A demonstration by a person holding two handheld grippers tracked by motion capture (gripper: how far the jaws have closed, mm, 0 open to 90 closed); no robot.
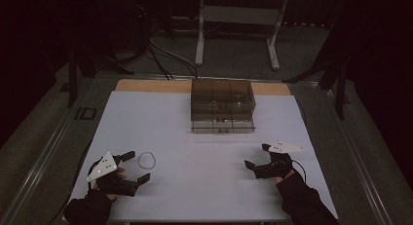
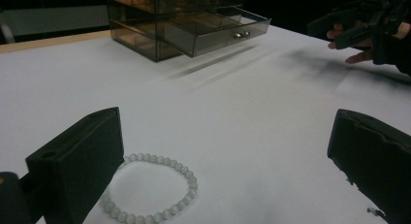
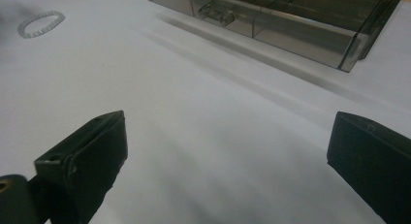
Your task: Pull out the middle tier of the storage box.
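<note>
A white bead bracelet (image 1: 146, 160) lies flat on the white table (image 1: 204, 186), near the front left. My left gripper (image 1: 137, 167) is open, and the bracelet sits just beyond its jaws. In the left gripper view the bracelet (image 2: 190, 178) lies close against the left jaw, partly hidden by it, with the left gripper (image 2: 228, 151) wide open. My right gripper (image 1: 257, 156) rests open at the front right with nothing between its jaws. A smoked clear drawer box (image 1: 222, 96) stands at the back centre, its bottom drawer (image 1: 222, 126) pulled out a little.
The right gripper view shows the drawer box (image 3: 291, 20) ahead and the bracelet (image 3: 29, 30) far off at top left. A white metal stand (image 1: 238, 20) and cables (image 1: 165, 57) lie on the floor behind the table.
</note>
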